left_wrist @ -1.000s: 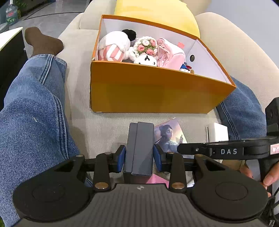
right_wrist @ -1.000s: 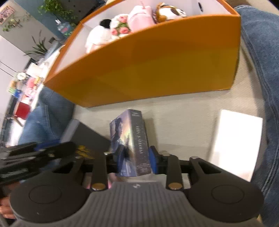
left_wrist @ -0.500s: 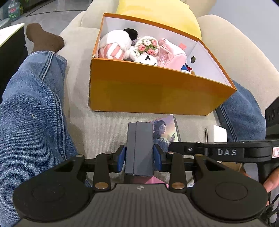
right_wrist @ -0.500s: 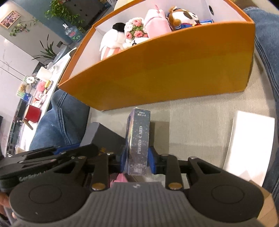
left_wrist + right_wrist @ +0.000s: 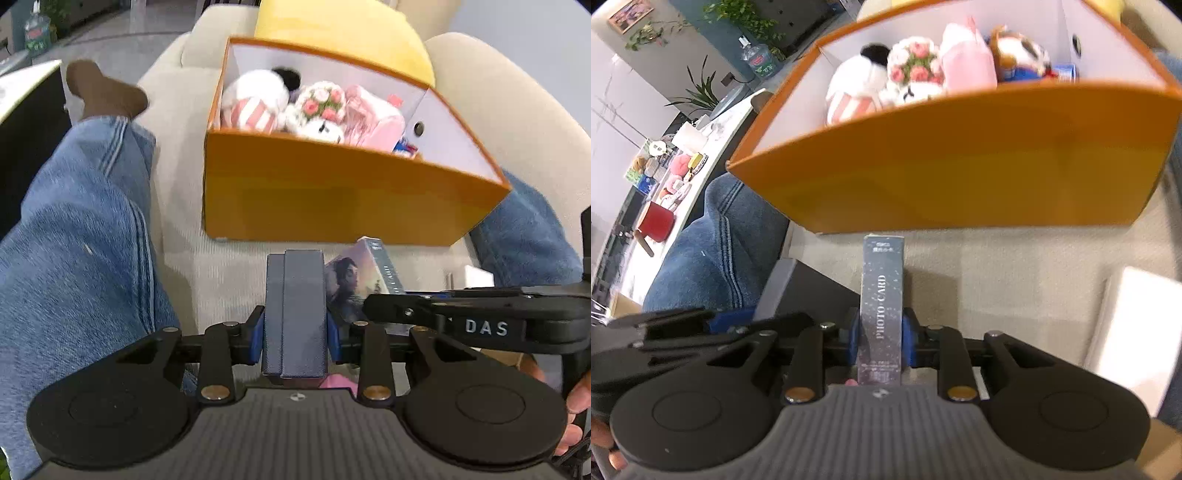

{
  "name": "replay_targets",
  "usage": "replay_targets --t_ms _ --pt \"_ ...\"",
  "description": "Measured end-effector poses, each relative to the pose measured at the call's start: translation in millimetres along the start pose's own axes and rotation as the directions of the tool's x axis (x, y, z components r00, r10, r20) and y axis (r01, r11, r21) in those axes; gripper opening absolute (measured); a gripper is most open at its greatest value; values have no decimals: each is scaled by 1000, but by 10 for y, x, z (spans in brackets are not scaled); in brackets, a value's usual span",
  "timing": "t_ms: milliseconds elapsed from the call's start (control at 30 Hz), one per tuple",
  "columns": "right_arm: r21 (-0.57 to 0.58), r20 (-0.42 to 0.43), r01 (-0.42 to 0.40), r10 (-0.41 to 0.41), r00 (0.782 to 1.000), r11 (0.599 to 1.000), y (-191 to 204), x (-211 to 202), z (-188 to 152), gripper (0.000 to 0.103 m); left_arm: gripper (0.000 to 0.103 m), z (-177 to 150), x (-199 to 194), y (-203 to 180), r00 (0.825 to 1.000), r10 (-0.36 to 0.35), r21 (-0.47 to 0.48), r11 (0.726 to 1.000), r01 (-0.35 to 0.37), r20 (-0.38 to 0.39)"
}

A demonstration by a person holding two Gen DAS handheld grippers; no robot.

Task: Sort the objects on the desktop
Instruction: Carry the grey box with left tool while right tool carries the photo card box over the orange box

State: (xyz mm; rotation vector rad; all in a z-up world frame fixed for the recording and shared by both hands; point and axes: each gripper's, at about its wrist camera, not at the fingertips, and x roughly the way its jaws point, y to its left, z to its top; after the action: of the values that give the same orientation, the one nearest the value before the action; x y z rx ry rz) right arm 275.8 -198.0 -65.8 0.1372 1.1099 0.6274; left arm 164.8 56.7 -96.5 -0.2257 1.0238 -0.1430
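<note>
— What does the left gripper (image 5: 295,328) have?

— Its blue pads (image 5: 256,338) press on both sides of a dark blue box (image 5: 295,314), which stands on its narrow side between them. It grips that box.

— And the right gripper (image 5: 880,339)?

— Its jaws have just been closing, and they now clamp a slim card box (image 5: 882,306) edge-on, the spine reading "PHOTO CARD" facing up. In the left wrist view the same card box (image 5: 360,277) shows a printed figure on its broad face, just beside the dark blue box.

— Where do the two boxes sit?

— Both are over the beige sofa cushion (image 5: 221,266), close to the near wall of an orange bin (image 5: 332,195) that rests on the cushion. A person's legs in blue jeans (image 5: 81,240) lie along either side.

— What is in the bin?

— Plush toys (image 5: 905,74) lie along its far wall. A white sheet (image 5: 1137,325) lies on the cushion towards its right edge.
</note>
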Motion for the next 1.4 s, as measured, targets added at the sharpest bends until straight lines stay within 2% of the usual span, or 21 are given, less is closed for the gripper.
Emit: replay_targets --t_ms 300,533,667,800,933,1233,1400 --pt "-50 129 30 -24 991 998 14 -688 30 24 38 174 -449 -299 990 -111 40 993 107 92" --pt "-48 243 57 -44 969 997 -90 -1270 162 24 38 509 -708 -672 965 -224 112 971 210 139" --pt "-56 291 102 -81 953 993 -163 -1475 322 24 38 764 -735 -901 952 -262 158 958 238 160" --pt "-47 326 147 -123 937 988 -279 -1597 538 24 38 1057 -595 -1091 948 -283 166 951 259 143" --pt "-26 331 175 -157 931 984 -413 -1583 765 24 38 1295 -378 -1213 950 -282 162 952 260 133" --pt "80 315 150 -168 934 985 -896 -1499 1194 24 37 1778 308 -1274 937 -348 46 937 346 33" --pt "108 311 143 -170 935 984 -1041 -1413 1385 24 37 1967 769 -1302 948 -318 4 948 318 -7"
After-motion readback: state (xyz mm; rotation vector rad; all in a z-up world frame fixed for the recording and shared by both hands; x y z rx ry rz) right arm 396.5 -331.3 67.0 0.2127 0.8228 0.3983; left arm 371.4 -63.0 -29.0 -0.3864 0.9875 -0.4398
